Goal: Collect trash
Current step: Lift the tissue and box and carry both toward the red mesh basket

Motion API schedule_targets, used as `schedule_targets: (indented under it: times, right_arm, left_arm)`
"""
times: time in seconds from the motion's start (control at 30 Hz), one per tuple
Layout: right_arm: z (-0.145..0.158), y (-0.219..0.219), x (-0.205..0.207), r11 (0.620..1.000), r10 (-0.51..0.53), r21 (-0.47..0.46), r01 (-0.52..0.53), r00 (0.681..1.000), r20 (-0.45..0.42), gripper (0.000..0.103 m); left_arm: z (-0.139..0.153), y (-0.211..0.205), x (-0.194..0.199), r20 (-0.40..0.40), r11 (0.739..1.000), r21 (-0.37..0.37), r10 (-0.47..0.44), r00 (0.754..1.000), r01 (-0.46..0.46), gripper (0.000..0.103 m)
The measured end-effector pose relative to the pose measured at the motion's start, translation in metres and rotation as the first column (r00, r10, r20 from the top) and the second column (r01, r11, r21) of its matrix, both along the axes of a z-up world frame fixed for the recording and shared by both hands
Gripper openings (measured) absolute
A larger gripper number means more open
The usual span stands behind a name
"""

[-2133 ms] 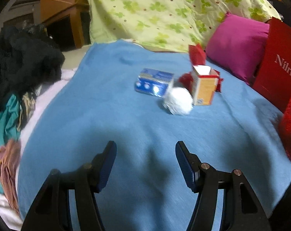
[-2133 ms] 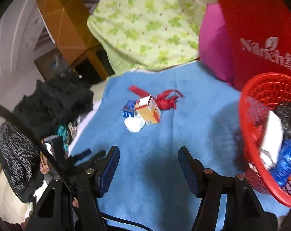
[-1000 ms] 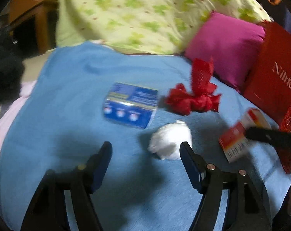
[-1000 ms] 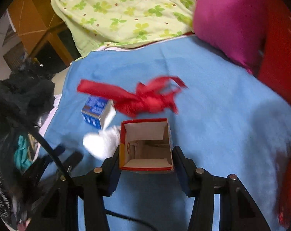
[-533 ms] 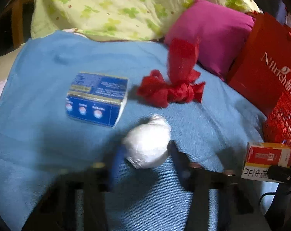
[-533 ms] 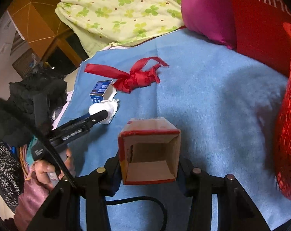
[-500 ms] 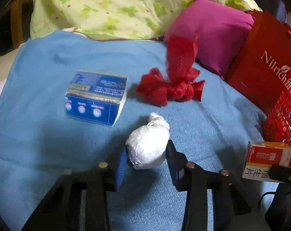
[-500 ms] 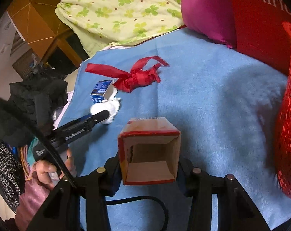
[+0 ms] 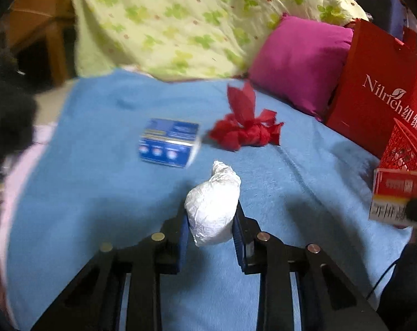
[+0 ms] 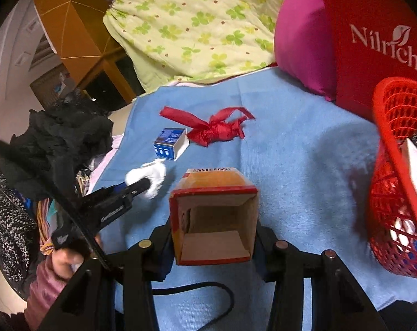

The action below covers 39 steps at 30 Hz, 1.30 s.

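The left gripper (image 9: pixel 210 227), its jaws just closing, pinches the white wad (image 9: pixel 212 209); the right gripper (image 10: pixel 214 237) clamps the open box (image 10: pixel 212 218). Carry both level over the basket (image 10: pixel 395 182), right of the blanket (image 10: pixel 291 151), before letting go.

Black two-finger gripper (image 9: pixel 211 229) frames, blue pads (image 9: pixel 184 235), silver pivot screws (image 9: pixel 158 236), mauve sleeve (image 10: pixel 40 289).

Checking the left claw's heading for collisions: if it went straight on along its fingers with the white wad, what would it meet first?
Probably the blue blanket just past the white wad that the left claw grips. Farther along that line lies the red ribbon bundle; the blue box sits left of it. Depth is uncertain.
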State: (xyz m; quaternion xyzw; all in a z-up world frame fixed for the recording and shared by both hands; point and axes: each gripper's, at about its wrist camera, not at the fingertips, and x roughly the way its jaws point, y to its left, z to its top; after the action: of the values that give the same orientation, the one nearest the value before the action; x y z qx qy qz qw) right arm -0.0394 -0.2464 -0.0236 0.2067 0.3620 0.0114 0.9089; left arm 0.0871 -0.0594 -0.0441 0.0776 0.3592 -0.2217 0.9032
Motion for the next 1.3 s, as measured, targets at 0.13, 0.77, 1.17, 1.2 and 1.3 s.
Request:
schedule_targets:
  times: [0.13, 0.77, 1.17, 1.2, 1.3]
  right_arm:
    - [0.01, -0.003, -0.018, 1.0, -0.003, 0.003, 0.003, 1.0, 0.024, 0.049]
    - [0.068, -0.014, -0.098, 1.0, -0.02, 0.027, 0.015, 0.979, 0.2, 0.049]
    - [0.085, -0.019, -0.131, 0.999, -0.022, 0.037, 0.013, 0.965, 0.263, 0.049]
    - [0.086, -0.019, -0.134, 0.999, -0.025, 0.036, 0.016, 0.963, 0.267, 0.049]
    - [0.087, -0.023, -0.138, 0.999, -0.026, 0.039, 0.016, 0.961, 0.276, 0.049]
  left_arm:
    - [0.017, 0.005, -0.037, 0.009, 0.998, -0.008, 0.062, 0.998, -0.062, 0.031]
    - [0.114, -0.017, -0.148, 0.191, 0.983, 0.1, 0.132, 0.973, -0.153, 0.031]
    - [0.136, -0.037, -0.19, 0.265, 0.981, 0.139, 0.096, 0.959, -0.137, 0.032]
    - [0.137, -0.038, -0.192, 0.269, 0.981, 0.141, 0.095, 0.958, -0.136, 0.032]
    - [0.14, -0.042, -0.195, 0.272, 0.981, 0.144, 0.09, 0.958, -0.133, 0.032]
